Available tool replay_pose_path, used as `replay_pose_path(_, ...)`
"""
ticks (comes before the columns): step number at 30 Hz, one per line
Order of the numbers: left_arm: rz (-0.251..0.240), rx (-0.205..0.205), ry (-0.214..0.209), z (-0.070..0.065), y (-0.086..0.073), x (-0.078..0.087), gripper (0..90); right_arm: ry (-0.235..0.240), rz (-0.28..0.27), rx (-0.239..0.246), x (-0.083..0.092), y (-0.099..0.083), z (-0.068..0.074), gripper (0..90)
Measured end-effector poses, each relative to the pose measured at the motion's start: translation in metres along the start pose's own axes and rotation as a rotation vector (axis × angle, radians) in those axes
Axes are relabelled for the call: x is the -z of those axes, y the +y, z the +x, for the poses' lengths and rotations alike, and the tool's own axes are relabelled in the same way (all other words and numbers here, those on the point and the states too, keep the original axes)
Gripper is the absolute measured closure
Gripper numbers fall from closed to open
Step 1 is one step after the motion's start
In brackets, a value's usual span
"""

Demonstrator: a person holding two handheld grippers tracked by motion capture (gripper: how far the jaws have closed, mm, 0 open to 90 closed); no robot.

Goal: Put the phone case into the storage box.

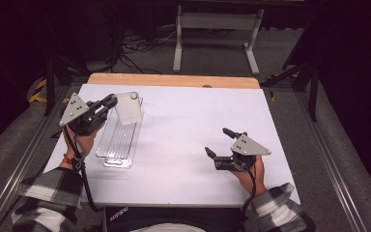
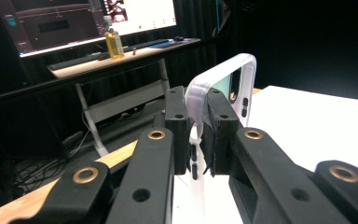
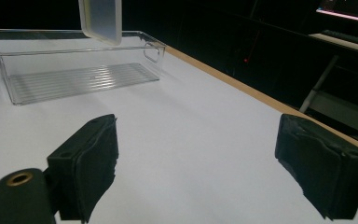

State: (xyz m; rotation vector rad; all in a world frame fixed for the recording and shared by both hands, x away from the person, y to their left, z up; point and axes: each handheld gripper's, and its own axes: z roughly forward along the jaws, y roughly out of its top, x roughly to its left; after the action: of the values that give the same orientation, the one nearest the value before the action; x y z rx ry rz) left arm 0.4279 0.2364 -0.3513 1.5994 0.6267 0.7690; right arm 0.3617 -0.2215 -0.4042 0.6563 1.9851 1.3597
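Phone case [image 1: 128, 108] upright, long axis vertical, above tray [image 1: 118, 142]

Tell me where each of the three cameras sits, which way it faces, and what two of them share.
High view: above the person's side, looking forward and down on the table; both forearms, left gripper and right gripper show.
Left gripper view: on the left gripper, looking along its jaws, shut on a clear phone case, toward a desk with monitors.
Right gripper view: on the right gripper, jaws open, facing the clear tray.
Shared: all three show the phone case.
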Motion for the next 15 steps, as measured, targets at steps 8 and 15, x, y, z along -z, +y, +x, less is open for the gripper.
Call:
replay_pose_path(8, -0.001, -0.006, 0.001, 0.008, 0.001, -0.001, 82.3, 0.007, 0.002, -0.006, -0.001, 0.0, 0.0, 15.0)
replay_pose_path(15, 0.004, 0.001, 0.007, 0.013, -0.002, -0.008, 82.3, 0.005, 0.005, -0.007, -0.002, 0.0, 0.001, 13.5)
